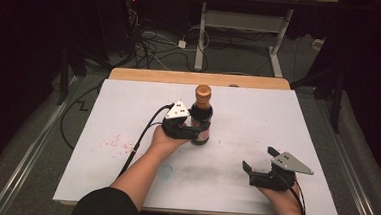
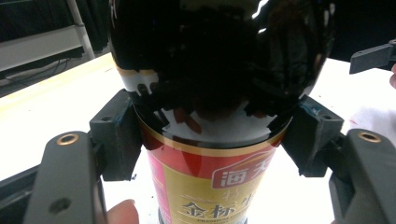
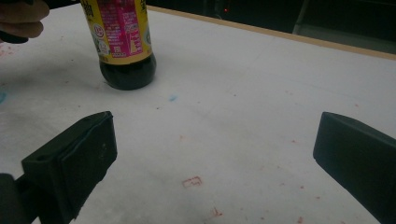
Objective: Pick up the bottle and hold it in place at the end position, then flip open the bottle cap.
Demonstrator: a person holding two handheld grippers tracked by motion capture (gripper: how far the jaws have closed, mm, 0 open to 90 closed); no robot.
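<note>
High view: your left gripper (image 1: 193, 131) clasps the soy sauce bottle (image 1: 201, 116) at frame centre; your right gripper (image 1: 261, 164) rests spread at lower right. Left gripper view: the pads (image 2: 116, 135) pinch glossy glass, so it could slip if lifted. Right gripper view: the bottle's base (image 3: 127, 73) stands at upper left.

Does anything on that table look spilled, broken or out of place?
Nothing serious. The bottle stands upright with its cap on, held by the left gripper. The one oddity is the white table cover: it carries red specks and a small blue smudge, looking like old stains, not a fresh spill.
</note>
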